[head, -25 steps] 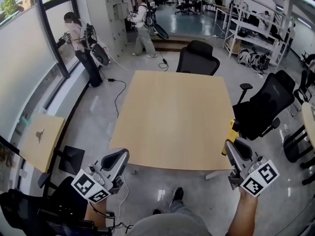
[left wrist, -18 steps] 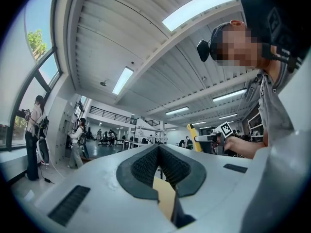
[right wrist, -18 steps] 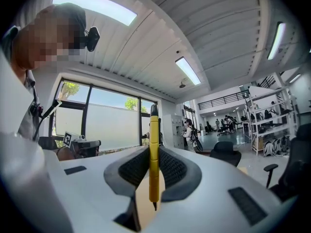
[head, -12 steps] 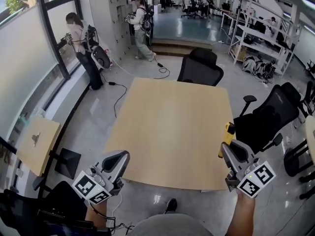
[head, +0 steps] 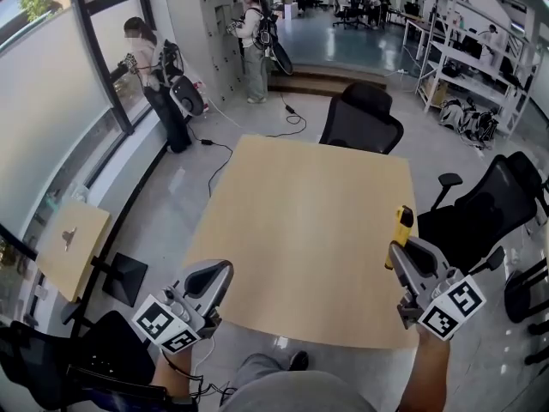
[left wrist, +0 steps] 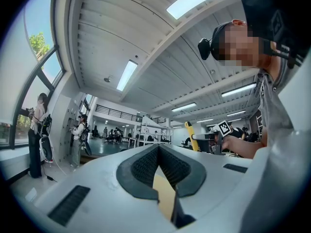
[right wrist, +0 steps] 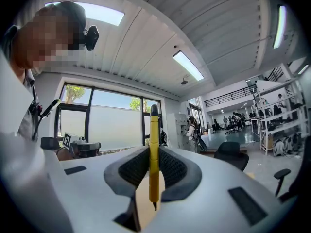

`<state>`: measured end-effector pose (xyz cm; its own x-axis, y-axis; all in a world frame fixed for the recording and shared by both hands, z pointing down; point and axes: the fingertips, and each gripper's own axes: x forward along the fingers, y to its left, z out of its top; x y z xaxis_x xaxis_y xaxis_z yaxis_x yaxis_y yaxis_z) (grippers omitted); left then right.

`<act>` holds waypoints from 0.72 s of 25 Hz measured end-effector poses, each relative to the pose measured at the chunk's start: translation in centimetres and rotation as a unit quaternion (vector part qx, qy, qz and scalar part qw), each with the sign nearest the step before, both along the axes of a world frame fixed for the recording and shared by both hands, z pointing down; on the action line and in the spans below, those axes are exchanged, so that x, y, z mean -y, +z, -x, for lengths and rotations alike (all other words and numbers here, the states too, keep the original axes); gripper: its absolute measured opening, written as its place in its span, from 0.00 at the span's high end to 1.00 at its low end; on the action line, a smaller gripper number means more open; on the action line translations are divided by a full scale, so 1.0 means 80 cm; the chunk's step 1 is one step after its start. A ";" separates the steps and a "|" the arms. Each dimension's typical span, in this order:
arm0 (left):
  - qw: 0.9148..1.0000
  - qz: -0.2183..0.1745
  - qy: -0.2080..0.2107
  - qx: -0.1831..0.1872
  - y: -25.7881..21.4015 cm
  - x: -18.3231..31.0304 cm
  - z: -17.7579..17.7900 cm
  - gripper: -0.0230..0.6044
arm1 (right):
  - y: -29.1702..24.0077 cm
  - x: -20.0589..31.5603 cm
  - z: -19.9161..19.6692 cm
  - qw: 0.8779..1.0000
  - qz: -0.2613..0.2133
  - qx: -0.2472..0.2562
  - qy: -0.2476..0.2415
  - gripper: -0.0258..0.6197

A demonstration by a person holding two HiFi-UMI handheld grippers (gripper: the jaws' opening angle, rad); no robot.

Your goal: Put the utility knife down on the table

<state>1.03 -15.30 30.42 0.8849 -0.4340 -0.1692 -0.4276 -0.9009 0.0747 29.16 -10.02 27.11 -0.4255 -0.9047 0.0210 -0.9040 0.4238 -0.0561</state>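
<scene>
A yellow utility knife (head: 401,228) stands upright between the pads of my right gripper (head: 400,252), which is shut on it over the near right corner of the light wooden table (head: 300,213). In the right gripper view the knife (right wrist: 154,154) runs up the middle of the jaws and its black tip rises above them. My left gripper (head: 218,275) hovers at the table's near left edge, its pads (left wrist: 146,165) meeting at the tips with nothing between them. From the left gripper view the knife (left wrist: 191,136) and the right gripper (left wrist: 214,141) show off to the right.
Black office chairs stand at the table's far side (head: 360,114) and right side (head: 485,200). A small wooden side table (head: 73,247) is at the left by the window. People (head: 150,75) stand near the lockers; cables lie on the floor.
Both grippers have moved forward towards the table, and the right one now reaches over its near right corner. The knife stays gripped and upright.
</scene>
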 end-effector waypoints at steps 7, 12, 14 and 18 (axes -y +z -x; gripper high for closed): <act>1.000 -0.004 0.007 0.006 -0.001 0.009 -0.032 0.96 | -0.003 0.011 -0.029 1.000 -0.005 0.004 0.001 0.87; 1.000 -0.004 0.009 0.003 0.002 0.041 -0.038 0.96 | -0.003 0.050 -0.030 1.000 -0.006 -0.001 -0.002 0.87; 1.000 -0.003 0.010 0.001 0.004 0.053 -0.040 0.96 | -0.003 0.058 -0.032 1.000 -0.005 -0.001 0.001 0.87; 1.000 0.000 0.011 -0.004 0.005 0.075 -0.047 0.96 | 0.002 0.076 -0.040 1.000 0.001 -0.004 0.005 0.87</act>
<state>4.77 -21.26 30.84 0.8928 -0.4146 -0.1762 -0.4073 -0.9100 0.0777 32.39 -16.11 27.31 -0.4171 -0.9085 0.0268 -0.9082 0.4155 -0.0502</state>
